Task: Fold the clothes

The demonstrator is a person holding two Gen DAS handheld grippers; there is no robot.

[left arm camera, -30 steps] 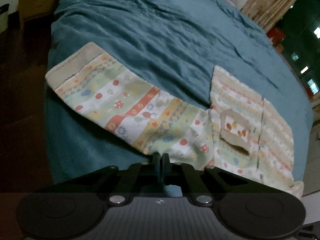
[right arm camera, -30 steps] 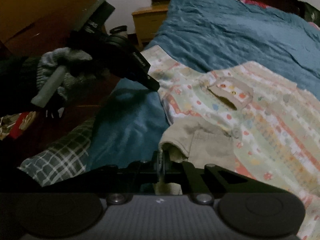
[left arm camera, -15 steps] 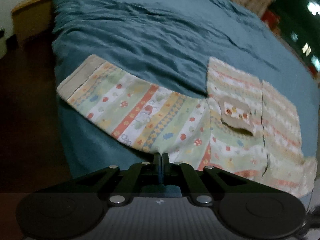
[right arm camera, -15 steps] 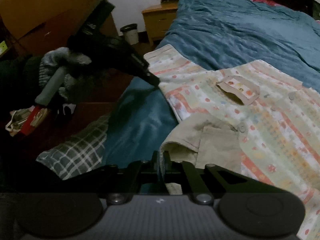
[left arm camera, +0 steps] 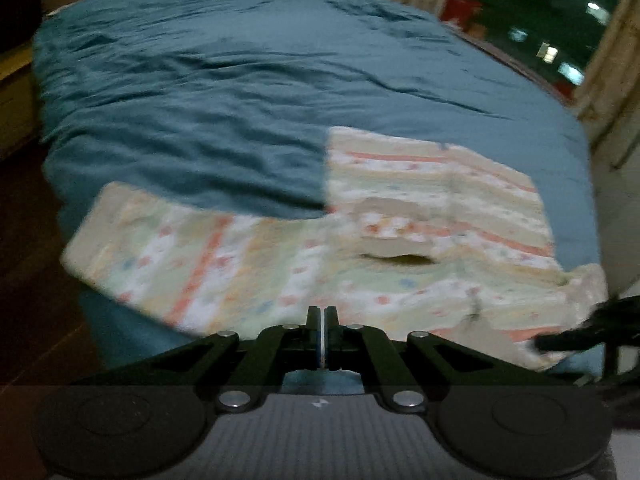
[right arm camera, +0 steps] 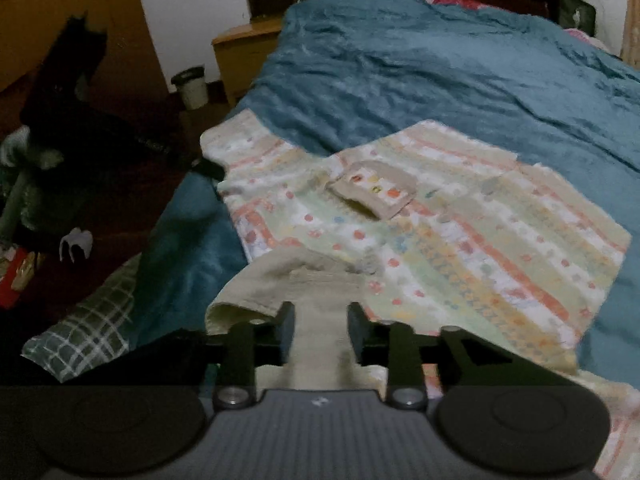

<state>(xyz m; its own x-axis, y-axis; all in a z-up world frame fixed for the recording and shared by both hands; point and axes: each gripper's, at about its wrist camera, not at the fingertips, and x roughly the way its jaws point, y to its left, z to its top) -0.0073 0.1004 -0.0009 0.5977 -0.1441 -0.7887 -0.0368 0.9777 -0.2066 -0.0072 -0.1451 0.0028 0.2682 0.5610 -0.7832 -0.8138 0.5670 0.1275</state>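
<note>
The right hand-held gripper (right arm camera: 320,316) has just let go of the collar. The left hand-held gripper (left arm camera: 322,320) stays pinched shut. The shirt (right arm camera: 440,232) lies spread on the bed (right arm camera: 440,72), mid-frame.

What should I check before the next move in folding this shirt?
1. Jaws of the right gripper open, astride the collar: ok.
2. Jaws of the left gripper shut: ok.
3. Left jaws holding the shirt: cannot tell.
4. The shirt flat on the bed: ok.
5. The sleeve folded in: not ok, it lies spread out.
</note>
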